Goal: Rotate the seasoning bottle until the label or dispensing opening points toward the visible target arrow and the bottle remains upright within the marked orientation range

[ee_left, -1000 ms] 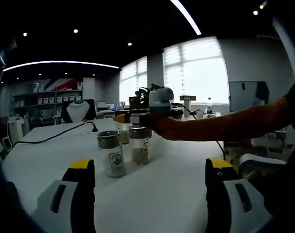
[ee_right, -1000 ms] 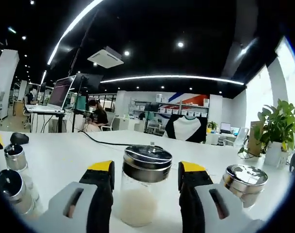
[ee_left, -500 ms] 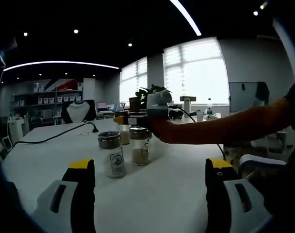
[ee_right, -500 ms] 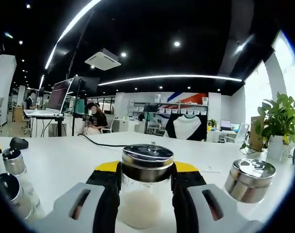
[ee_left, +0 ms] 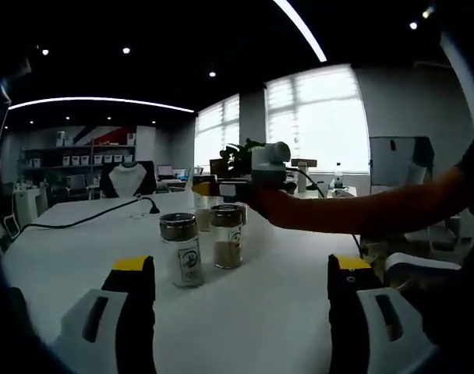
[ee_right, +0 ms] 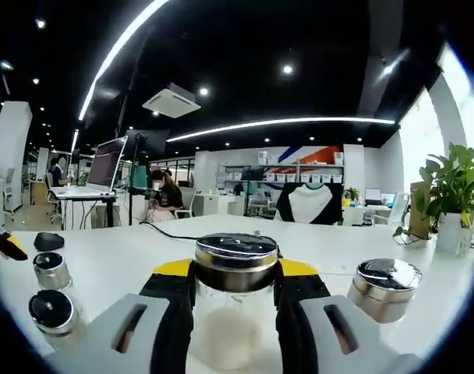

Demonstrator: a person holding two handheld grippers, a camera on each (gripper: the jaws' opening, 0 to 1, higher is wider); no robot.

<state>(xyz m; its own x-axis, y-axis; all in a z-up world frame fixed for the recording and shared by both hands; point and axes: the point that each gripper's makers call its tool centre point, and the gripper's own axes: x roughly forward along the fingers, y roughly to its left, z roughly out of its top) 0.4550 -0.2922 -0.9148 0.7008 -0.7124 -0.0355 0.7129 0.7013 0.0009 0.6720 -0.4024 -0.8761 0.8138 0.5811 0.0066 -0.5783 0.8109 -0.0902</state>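
Your right hand-held gripper (ee_right: pixel 235 308) is clamped on the seasoning bottle (ee_right: pixel 235 312), with its yellow-tipped jaws pressed against the glass just under the metal cap (ee_right: pixel 236 257). The bottle stands upright on the white desk (ee_right: pixel 128 257), with pale powder in its lower part. Judge it as light but rigid: smooth glass that will slip if you turn fast, and that could crack or topple if you squeeze or lean hard. Holding high, near the cap shoulder, looks right; keep the jaws level so the base stays flat as you twist. No target arrow can be made out here. Two small jars (ee_right: pixel 51 292) sit to one side and another capped jar (ee_right: pixel 383 288) to the other, all apart from the bottle. Your left hand-held gripper (ee_left: pixel 241 312) hangs wide open over bare desk, near two more jars (ee_left: pixel 202 249), gripping nothing
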